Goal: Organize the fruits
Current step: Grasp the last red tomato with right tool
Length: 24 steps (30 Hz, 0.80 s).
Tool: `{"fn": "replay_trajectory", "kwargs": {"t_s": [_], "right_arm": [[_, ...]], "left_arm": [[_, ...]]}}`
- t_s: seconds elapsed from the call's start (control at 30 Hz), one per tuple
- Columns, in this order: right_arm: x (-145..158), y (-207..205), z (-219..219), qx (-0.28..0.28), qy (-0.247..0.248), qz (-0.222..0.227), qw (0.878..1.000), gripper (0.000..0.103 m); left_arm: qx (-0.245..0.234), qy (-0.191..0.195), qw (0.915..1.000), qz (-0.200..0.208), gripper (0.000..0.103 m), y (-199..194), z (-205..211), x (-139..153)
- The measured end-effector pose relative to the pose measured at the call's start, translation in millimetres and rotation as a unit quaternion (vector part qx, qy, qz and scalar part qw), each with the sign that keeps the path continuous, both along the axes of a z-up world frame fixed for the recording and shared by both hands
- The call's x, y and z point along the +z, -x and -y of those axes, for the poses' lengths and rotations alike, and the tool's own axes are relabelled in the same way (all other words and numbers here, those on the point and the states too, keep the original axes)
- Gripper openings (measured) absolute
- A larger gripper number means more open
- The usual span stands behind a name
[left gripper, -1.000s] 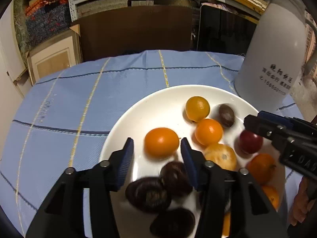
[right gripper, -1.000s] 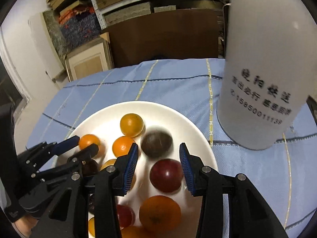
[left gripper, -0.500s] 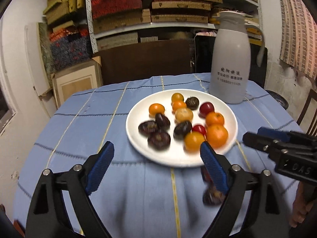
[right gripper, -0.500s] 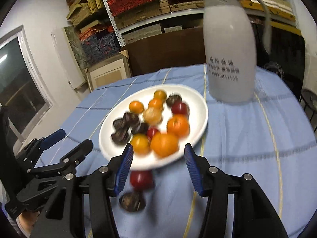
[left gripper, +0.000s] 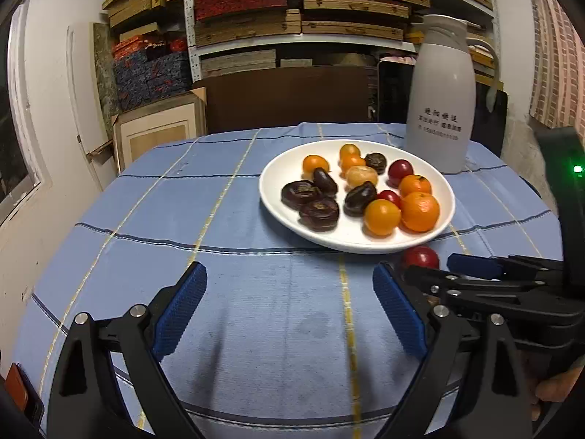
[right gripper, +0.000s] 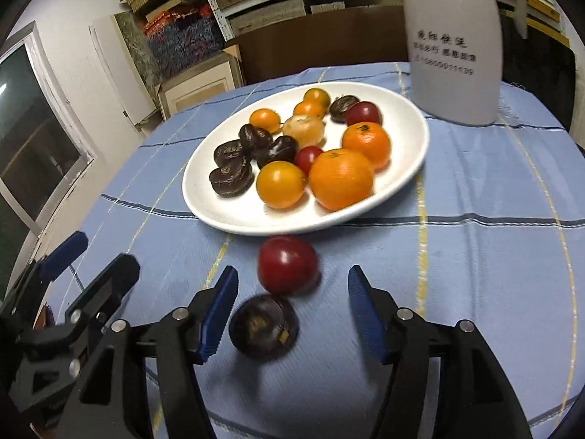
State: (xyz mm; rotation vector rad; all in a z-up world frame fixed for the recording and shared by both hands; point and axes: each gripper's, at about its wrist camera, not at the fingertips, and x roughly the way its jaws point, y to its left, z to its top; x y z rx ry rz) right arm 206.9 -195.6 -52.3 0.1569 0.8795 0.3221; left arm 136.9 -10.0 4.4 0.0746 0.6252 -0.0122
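Two fruits (right gripper: 287, 265) off the plate (right gripper: 234, 216), thermos (right gripper: 453, 44) behind.

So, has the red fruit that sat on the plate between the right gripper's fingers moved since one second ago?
Yes. The red fruit is now off the white plate, on the blue tablecloth by its near rim, between the opening right gripper jaws, untouched.

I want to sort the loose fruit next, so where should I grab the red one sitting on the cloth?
Probably across the red fruit's round middle, from above; the plate sits just behind it and the dark fruit in front, but its sides look clear.
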Motion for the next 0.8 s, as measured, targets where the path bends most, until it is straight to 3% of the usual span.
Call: {"fn": "replay_trajectory", "kwargs": {"t_s": [0.17, 0.37, 0.4, 0.43, 0.8], "right_arm": [[-6, -10, -13, 0.005, 0.015, -0.006, 1.0, 0.063], [-10, -14, -17, 0.005, 0.032, -0.002, 0.999, 0.062], [-11, -14, -18, 0.003, 0.037, 0.0, 0.999, 0.047], [-11, -13, -20, 0.002, 0.05, 0.004, 0.999, 0.04], [3, 14, 10, 0.01, 0.022, 0.017, 1.0, 0.037]], "left_arm": [[0.001, 0.008, 1.0, -0.003, 0.09, -2, -6, 1], [-0.004, -0.015, 0.9998, 0.009, 0.09, 1, 1, 3], [-0.005, -0.014, 0.9998, 0.009, 0.09, 1, 1, 3], [-0.007, -0.013, 0.9999, 0.007, 0.09, 1, 2, 3], [-0.011, -0.017, 0.9998, 0.007, 0.091, 4, 4, 1]]}}
